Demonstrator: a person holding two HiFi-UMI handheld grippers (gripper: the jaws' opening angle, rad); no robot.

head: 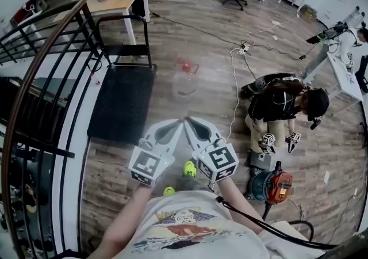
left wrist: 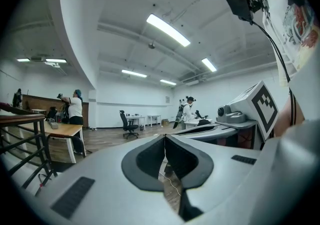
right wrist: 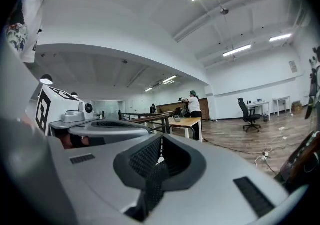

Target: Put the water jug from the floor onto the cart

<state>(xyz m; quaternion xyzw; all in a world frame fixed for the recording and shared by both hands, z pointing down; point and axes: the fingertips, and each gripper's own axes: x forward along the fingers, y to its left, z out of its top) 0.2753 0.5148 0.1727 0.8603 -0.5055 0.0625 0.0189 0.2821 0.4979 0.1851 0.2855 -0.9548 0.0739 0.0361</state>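
While your left hand-held gripper (head: pixel 177 124) and right hand-held gripper (head: pixel 190 122) are clenched empty, the water jug (head: pixel 186 81) stands straight ahead, equally near both.

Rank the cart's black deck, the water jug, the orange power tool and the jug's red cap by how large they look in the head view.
1. Cart's black deck, clearly largest.
2. Orange power tool and water jug: close; the tool looks slightly bigger but lies nearer the camera, so unranked.
3. Red cap, smallest.
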